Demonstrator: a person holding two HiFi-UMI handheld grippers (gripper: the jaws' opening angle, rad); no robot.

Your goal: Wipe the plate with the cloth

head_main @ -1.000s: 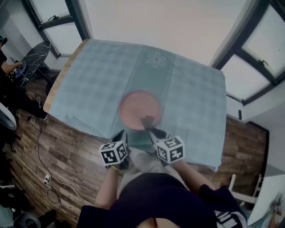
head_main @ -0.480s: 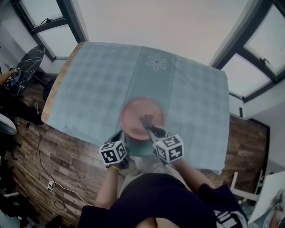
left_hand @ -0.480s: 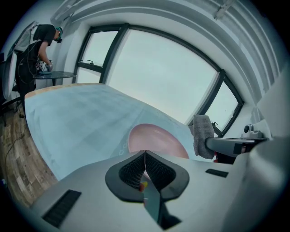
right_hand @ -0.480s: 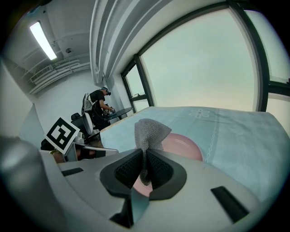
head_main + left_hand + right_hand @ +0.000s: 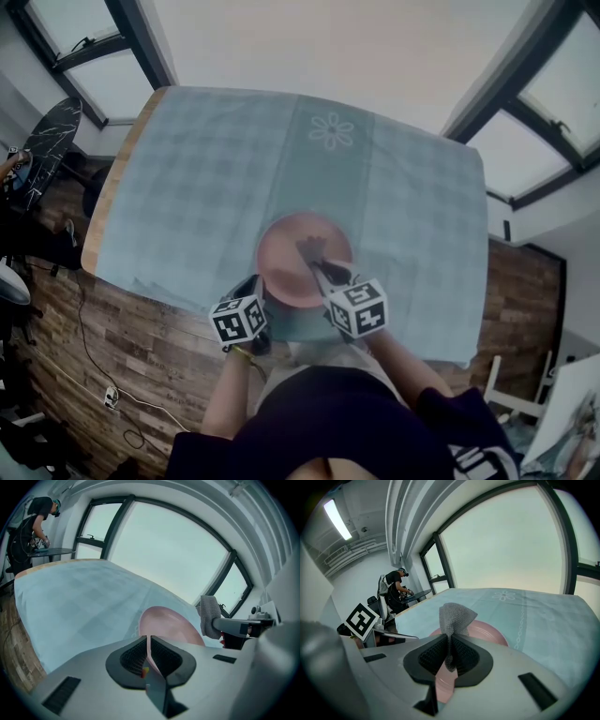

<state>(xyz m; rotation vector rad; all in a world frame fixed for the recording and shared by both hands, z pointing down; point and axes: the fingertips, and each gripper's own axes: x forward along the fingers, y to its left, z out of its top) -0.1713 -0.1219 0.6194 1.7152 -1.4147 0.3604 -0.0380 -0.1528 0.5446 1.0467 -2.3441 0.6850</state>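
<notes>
The pink plate (image 5: pixel 286 264) lies on the near part of the table, on a pale blue-green checked tablecloth (image 5: pixel 187 178), a little right of the middle and close to the near edge. The left gripper (image 5: pixel 255 287) meets the plate at its near-left rim; in the left gripper view its jaws are drawn together on that thin pink rim (image 5: pixel 148 645), which stands on edge between the dark ribbed pads (image 5: pixel 133 656). The right gripper (image 5: pixel 317 264) reaches over the plate from the near right, and its jaws are pinched on a grey knitted cloth (image 5: pixel 454 616) (a bunched fold stands up above the pads, and a tail hangs below them). In the head view the cloth (image 5: pixel 310 248) shows as a dark patch over the right half of the plate; whether it touches the surface cannot be made out. The two marker cubes (image 5: pixel 239 322) sit side by side at the near edge of the table. A flower motif (image 5: pixel 330 131) marks the far middle of the tablecloth. A person (image 5: pixel 396 590) stands at a dark side table far to the left.
</notes>
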